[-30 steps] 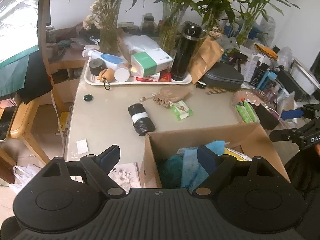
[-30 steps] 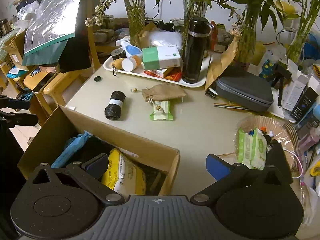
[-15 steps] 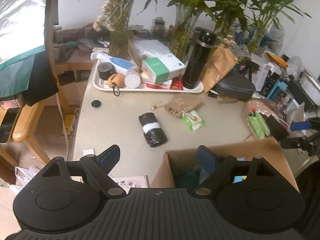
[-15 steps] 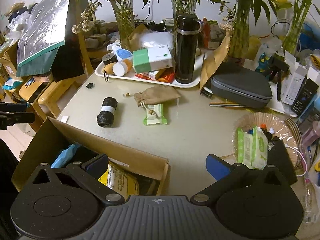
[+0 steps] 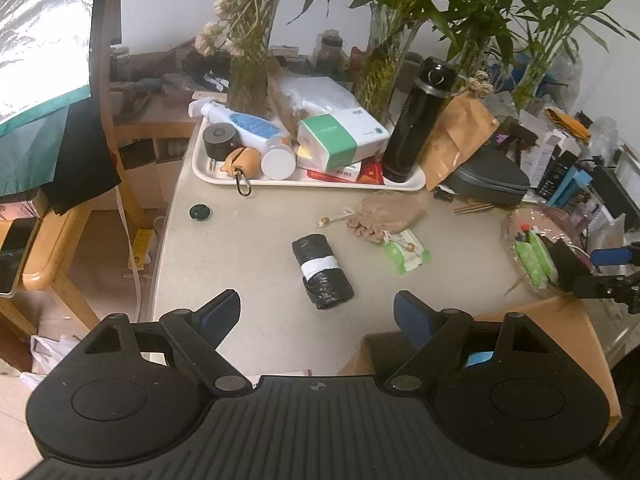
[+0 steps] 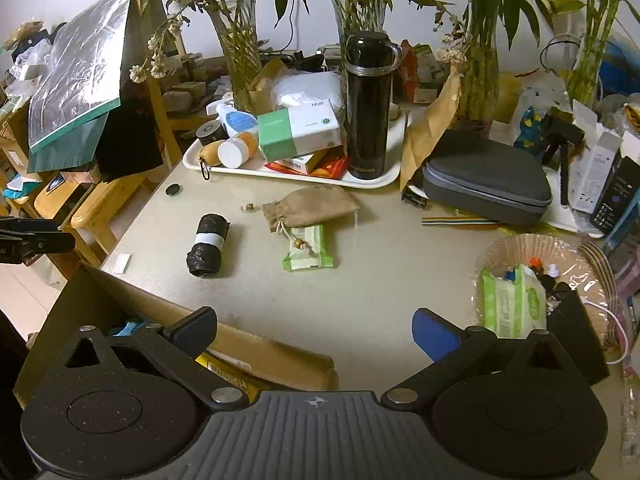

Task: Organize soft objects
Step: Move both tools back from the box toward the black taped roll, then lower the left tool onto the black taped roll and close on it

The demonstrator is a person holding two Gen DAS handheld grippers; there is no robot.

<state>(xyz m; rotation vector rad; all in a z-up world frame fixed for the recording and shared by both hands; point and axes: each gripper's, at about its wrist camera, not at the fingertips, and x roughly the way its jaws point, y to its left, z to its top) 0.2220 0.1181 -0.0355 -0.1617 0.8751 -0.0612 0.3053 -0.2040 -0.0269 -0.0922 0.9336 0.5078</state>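
Observation:
A black roll of bags with a white band (image 5: 322,271) lies on the beige table, just ahead of my open, empty left gripper (image 5: 318,312). It also shows in the right wrist view (image 6: 208,245). Beyond it lie a tan drawstring pouch (image 5: 386,213) (image 6: 310,207) and a green wipes packet (image 5: 405,251) (image 6: 309,249). A cardboard box (image 5: 576,322) (image 6: 256,350) with soft items inside sits at the table's near edge, under both grippers. My right gripper (image 6: 314,334) is open and empty over the box's far wall.
A white tray (image 5: 312,182) (image 6: 372,180) holds a black flask (image 6: 368,106), a green-white box and bottles. A grey zip case (image 6: 486,178) lies at the right. A wicker basket (image 6: 520,248) holds green wipes. Vases with plants stand behind. A wooden chair (image 5: 44,256) stands left.
Both grippers have drawn back and up from the box. The table items now sit more central in both views and less of the box interior shows.

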